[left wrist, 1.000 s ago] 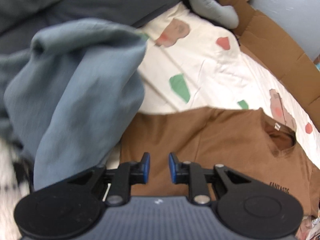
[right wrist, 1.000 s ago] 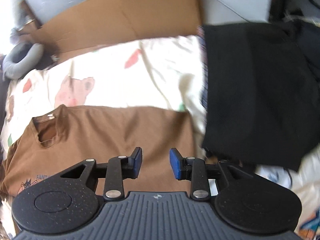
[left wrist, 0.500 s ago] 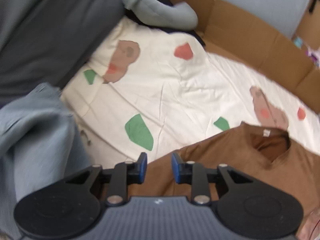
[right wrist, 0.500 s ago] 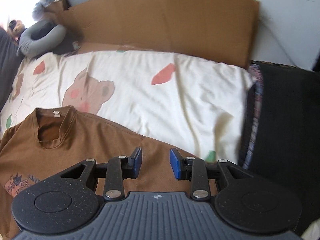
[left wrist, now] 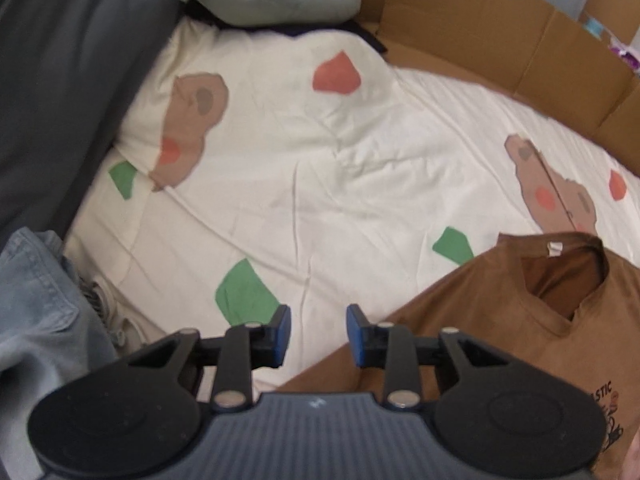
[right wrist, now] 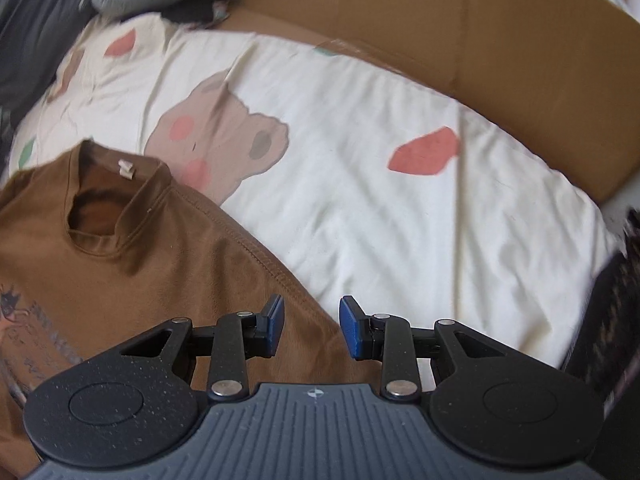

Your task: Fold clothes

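— Where's the brown T-shirt [right wrist: 132, 276]?
— Spread on the bed's printed sheet [left wrist: 320, 160], collar away from us, shoulders running across.
— And the claws?
— Left claw [left wrist: 318, 334] over its left shoulder edge, right claw [right wrist: 311, 326] over the right; both spread, pinching nothing, about equally near.

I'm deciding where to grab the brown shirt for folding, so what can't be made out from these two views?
- Brown T-shirt hem and sleeves: cut off by the frame edges and hidden under the left gripper and right gripper bodies in both wrist views.
- Chest print: cut by the left view's edge, blurred in the right view.
- Neck label: too small to read.
- Dark garment: blurred at the right view's edge.
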`<state>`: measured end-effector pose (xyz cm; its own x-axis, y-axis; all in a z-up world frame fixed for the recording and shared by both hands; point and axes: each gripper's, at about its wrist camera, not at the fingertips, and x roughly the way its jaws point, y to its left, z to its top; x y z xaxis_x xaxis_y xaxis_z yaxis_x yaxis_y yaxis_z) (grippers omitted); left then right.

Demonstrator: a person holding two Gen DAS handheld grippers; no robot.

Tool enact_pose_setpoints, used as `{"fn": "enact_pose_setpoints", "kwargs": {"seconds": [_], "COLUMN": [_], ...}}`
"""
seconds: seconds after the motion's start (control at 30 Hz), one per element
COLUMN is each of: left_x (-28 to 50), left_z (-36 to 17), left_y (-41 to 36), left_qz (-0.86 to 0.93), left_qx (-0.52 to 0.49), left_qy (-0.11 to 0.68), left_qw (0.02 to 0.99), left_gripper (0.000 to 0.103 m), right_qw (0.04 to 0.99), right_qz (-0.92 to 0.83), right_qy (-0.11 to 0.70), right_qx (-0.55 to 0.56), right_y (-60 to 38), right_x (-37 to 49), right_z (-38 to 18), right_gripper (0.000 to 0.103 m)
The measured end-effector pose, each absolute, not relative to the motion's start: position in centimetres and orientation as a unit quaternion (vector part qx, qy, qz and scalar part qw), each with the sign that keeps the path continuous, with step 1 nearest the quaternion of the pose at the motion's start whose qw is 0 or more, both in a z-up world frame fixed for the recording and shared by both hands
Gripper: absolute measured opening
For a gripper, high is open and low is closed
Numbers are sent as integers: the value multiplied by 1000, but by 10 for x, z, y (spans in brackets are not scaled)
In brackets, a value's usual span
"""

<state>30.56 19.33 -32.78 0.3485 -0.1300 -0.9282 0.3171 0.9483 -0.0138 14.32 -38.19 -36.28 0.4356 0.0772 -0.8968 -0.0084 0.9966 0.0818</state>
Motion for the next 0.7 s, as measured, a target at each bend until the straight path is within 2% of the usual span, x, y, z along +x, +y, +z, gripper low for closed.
{"fn": "enact_pose_setpoints", "kwargs": {"seconds": [0.2,0.3,0.7], "left_x": [310,310,306], "left_z": [-350,-358,-379], "left_y": [173,164,143], "left_qz": [-170,-180,-213], "left_qx": [127,154,223], "left_qy": [577,578,586], "left_qw": [789,781,749], "left_gripper": [36,41,41], "right_qw": [837,828,812], "right_qz": [47,63,114], "right_qy": [545,558,571], "right_qx": [14,-2,-33], "right_y": [-381,-379,-380], "right_x": [161,161,160], "right_z": [-374,-382,-388], "right_gripper": [38,38,37]}}
